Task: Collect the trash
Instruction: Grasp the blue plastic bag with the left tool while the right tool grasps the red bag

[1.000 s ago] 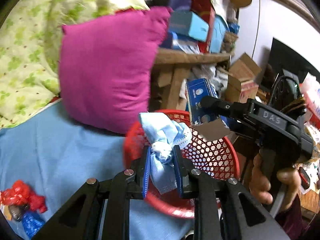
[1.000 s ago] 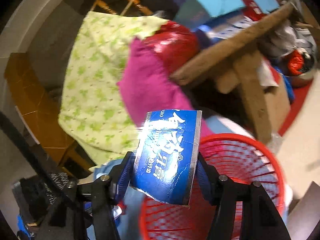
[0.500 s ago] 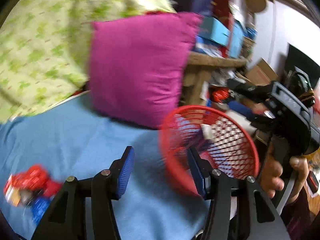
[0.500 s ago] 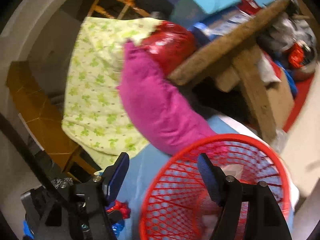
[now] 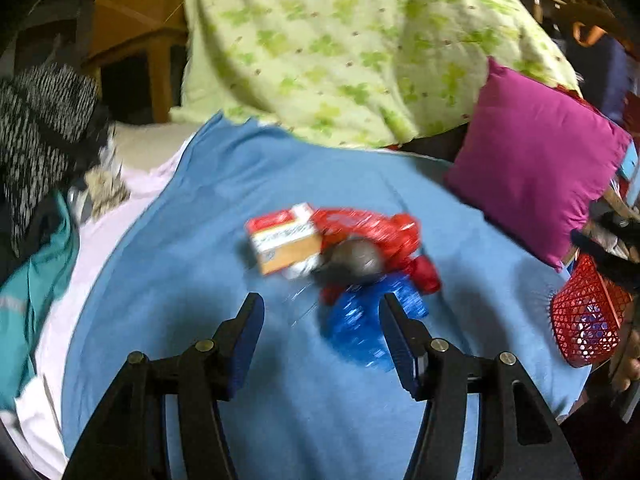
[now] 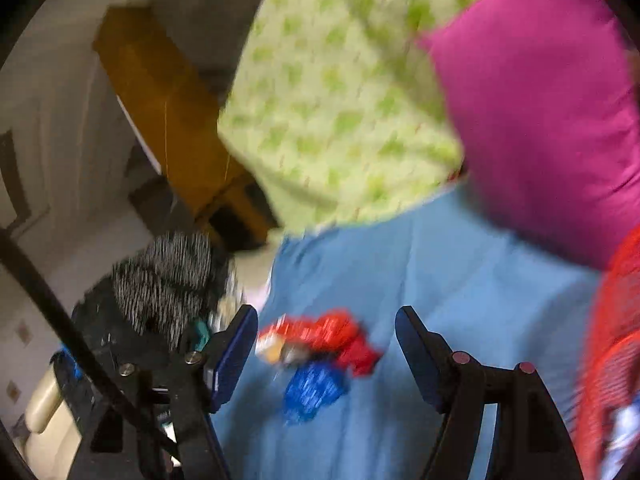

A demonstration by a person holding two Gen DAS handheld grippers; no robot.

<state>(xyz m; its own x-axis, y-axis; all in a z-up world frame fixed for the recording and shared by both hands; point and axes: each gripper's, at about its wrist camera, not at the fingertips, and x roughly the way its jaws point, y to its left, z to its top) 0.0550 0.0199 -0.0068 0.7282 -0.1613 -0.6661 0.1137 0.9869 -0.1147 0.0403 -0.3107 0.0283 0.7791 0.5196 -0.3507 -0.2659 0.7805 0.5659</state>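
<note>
i am over a blue sheet (image 5: 192, 280) spread across a bed, with a pale pink layer (image 5: 60, 300) showing along its left edge. a light green floral blanket (image 5: 352, 48) is heaped at the far side, and a magenta pillow (image 5: 536, 160) leans just right of it. to the left sit a black-and-white patterned cloth (image 5: 36, 128) and some teal fabric (image 5: 24, 292); behind them is orange-brown wooden furniture (image 5: 132, 20). the red mesh basket (image 5: 584, 316) is at the right edge of the sheet, with something blue and pale inside it, too blurred to name.

my left gripper (image 5: 320, 336) has its blue-padded jaws spread wide and holds nothing. the trash pile lies on the sheet just ahead of it: the blue crinkled wrapper (image 5: 360, 324) sits between the fingertips and a little beyond, nearer the right one. past it are the red crumpled wrapper (image 5: 380, 232), a dull grey rounded piece (image 5: 356, 256) resting against it, and a small red-and-orange carton (image 5: 284, 240) on the left, all touching or overlapping.

my right gripper (image 6: 326, 344) is also wide apart and empty. in its view the same pile (image 6: 320, 344) appears between the fingers, further on, smeared by motion, with the basket's red mesh close at the right edge.
</note>
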